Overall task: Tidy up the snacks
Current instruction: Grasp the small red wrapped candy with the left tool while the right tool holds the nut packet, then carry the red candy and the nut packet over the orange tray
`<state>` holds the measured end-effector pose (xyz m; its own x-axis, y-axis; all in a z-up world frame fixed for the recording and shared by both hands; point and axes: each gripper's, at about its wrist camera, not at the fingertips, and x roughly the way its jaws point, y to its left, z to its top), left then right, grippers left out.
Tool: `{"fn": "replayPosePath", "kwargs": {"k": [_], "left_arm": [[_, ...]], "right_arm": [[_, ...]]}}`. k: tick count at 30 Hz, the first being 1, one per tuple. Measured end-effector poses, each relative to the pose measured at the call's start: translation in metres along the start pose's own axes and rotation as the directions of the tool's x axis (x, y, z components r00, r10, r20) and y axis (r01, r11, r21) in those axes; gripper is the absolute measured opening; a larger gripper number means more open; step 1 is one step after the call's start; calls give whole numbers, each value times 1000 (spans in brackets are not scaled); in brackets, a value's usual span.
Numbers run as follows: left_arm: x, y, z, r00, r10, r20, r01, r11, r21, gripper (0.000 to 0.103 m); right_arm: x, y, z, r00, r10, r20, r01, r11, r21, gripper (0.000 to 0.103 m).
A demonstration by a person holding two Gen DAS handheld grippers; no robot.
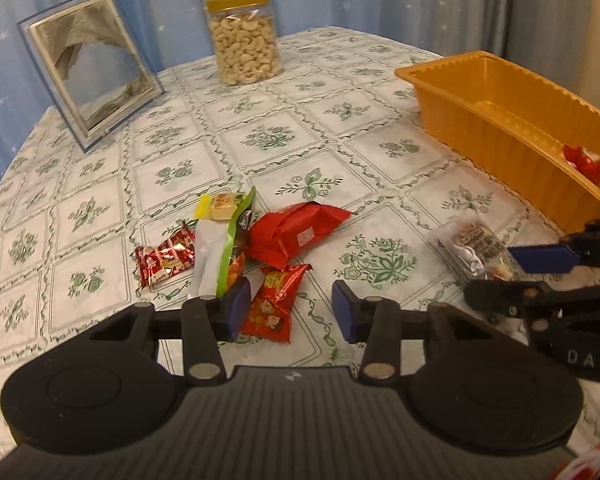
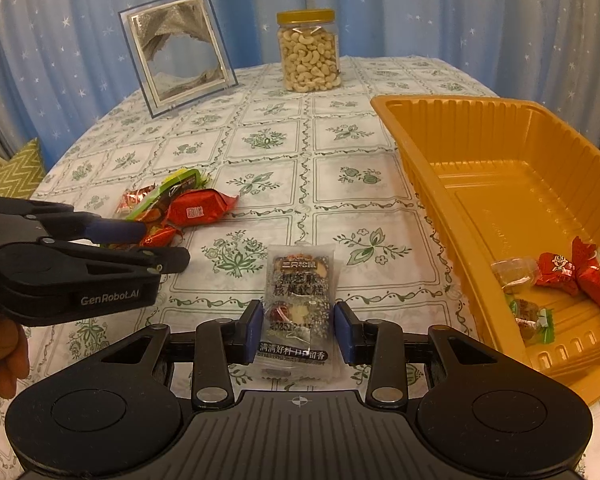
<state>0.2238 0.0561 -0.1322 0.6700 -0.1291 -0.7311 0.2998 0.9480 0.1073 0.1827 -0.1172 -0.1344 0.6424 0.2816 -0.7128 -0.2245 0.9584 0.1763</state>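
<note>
A pile of snack packets point(image 1: 244, 248) lies on the table: red wrappers, a white and green packet, a small yellow one. My left gripper point(image 1: 287, 310) is open just above the pile's near edge, over a small red packet point(image 1: 274, 308). A clear packet with dark nut cake point(image 2: 300, 300) lies flat between the pads of my right gripper point(image 2: 298, 330), which is open around it; the packet also shows in the left wrist view point(image 1: 476, 252). The orange tray point(image 2: 440, 184) stands at the right and holds several wrapped sweets point(image 2: 560, 276).
A jar of cashews point(image 2: 310, 54) with a yellow lid and a glass sand-picture frame point(image 2: 178, 54) stand at the back of the round table point(image 2: 276, 140) with its floral cloth. Blue starred curtains hang behind. A green cushion point(image 2: 16, 168) is at the left.
</note>
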Motion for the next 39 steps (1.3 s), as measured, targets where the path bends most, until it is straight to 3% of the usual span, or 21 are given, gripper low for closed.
{"fn": "replayPosePath", "kwargs": {"k": [2,9,10,19,27,39], "left_arm": [[-1,0,1,1000,20,-2,-20,1000,-4,29],[6,-2,5,1000,2,-20,-1,998,63,28],[6,-1,5,1000,-1,-29,3,999,49,22],[-23,-7,-10,998,0,-58,-6,994,-106,21],[-67,-21,-26,999,9,-45,-19,975,-221,21],[-130,-47,-40,1000,12,-5,-13,956,-294,21]], "right_arm": [[0,0,0,1000,2,0,-2,1000,3,38],[-1,0,1,1000,0,-3,0,1000,2,38],[-1,0,1,1000,-2,-4,2,1000,3,38],[-8,0,-1,1000,-15,-16,14,1000,-12,38],[-43,-2,-9,1000,-15,7,15,1000,-18,38],[-111,4,-19,998,17,52,-15,999,-38,38]]}}
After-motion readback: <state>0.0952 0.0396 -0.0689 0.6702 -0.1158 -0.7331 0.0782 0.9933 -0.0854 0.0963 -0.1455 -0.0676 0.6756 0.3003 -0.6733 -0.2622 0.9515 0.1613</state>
